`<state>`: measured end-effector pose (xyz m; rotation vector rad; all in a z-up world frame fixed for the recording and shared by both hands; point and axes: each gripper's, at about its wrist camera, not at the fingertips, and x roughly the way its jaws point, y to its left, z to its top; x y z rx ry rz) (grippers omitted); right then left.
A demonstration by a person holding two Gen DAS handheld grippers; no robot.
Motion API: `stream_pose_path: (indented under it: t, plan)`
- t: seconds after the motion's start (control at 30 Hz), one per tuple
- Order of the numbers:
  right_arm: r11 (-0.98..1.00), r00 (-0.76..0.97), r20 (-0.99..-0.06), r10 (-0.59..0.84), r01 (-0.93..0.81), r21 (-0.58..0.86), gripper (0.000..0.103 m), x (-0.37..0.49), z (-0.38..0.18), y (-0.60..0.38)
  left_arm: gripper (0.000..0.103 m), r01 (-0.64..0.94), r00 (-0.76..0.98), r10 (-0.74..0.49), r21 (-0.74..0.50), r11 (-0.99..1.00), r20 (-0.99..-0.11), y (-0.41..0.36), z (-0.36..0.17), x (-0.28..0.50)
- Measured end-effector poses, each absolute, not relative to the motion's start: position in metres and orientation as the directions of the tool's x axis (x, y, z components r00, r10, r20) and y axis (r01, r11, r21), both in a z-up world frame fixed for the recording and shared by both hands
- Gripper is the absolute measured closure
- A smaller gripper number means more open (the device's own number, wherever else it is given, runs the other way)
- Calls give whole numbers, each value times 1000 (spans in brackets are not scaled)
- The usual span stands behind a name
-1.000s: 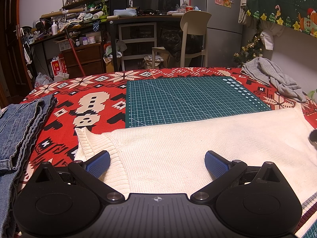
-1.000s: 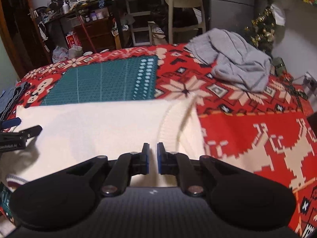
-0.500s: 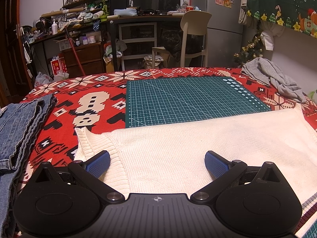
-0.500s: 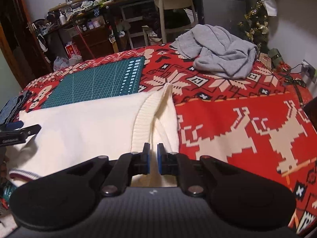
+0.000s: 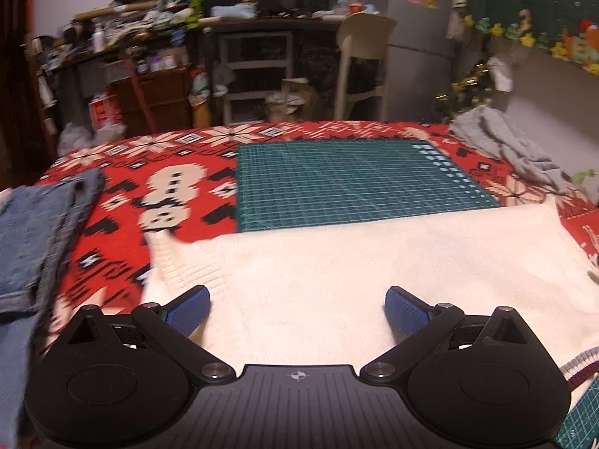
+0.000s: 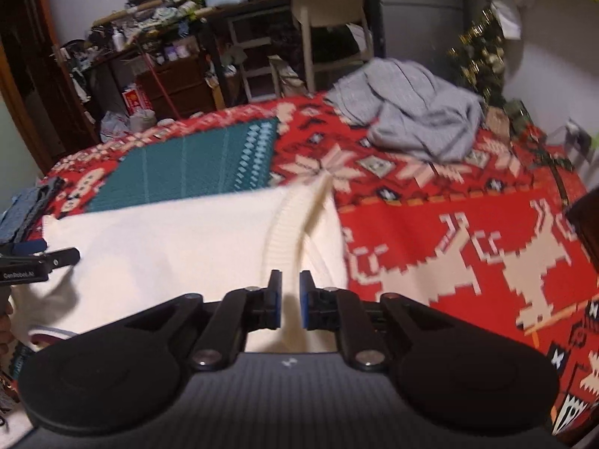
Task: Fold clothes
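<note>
A cream knit sweater point(image 5: 355, 269) lies flat across the near part of the red patterned blanket point(image 5: 119, 232), over the near edge of a green cutting mat point(image 5: 352, 183). My left gripper point(image 5: 297, 308) is open, low over the sweater's left end by its ribbed hem point(image 5: 179, 265). In the right wrist view my right gripper point(image 6: 290, 297) is shut on the sweater's point(image 6: 168, 247) right edge, whose ribbed band point(image 6: 292, 224) is lifted and folded over. The left gripper point(image 6: 37, 258) shows at far left.
Folded blue jeans point(image 5: 33, 232) lie at the blanket's left edge. A crumpled grey garment point(image 6: 411, 119) lies at the back right. Beyond the bed stand a chair point(image 5: 363, 63), a cluttered desk and shelves point(image 5: 149, 48).
My right gripper has pulled the sweater's right edge nearer and leftward, lifting the ribbed band. The left gripper has shifted slightly; it stays open.
</note>
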<state>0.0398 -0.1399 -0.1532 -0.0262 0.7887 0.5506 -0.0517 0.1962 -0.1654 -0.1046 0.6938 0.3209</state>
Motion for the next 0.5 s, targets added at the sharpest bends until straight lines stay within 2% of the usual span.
stream_pose_path:
  t: [0.03, 0.1, 0.13, 0.2, 0.3, 0.33, 0.4, 0.5]
  plan:
    - [855, 571, -676, 467, -486, 180, 80, 38, -149, -137, 6, -330, 713, 266, 25, 944, -649, 193, -162, -56]
    - [839, 560, -672, 486, -513, 180, 60, 34, -145, -126, 6, -318, 719, 267, 39, 947, -642, 186, -156, -66]
    - [830, 552, -670, 496, -528, 179, 55, 32, -144, -121, 6, -310, 726, 266, 44, 950, -634, 182, -153, -72]
    - [811, 531, -678, 508, -560, 169, 32, 26, -147, -105, 5, -297, 730, 247, 29, 954, -637, 177, -149, -79]
    - [780, 496, -698, 516, -609, 145, 17, 19, -158, -80, 4, -277, 726, 204, -8, 961, -656, 172, -153, -82]
    - [771, 486, -707, 515, -622, 134, 14, 16, -162, -73, 4, -293, 708, 225, 12, 956, -669, 170, -157, -80]
    - [763, 471, -726, 502, -635, 116, 1, 12, -173, -61, 4, -329, 667, 276, 59, 943, -692, 167, -166, -75]
    - [771, 495, -724, 480, -632, 78, 1, 5, -183, -53, 1, -337, 656, 268, 44, 941, -705, 170, -172, -77]
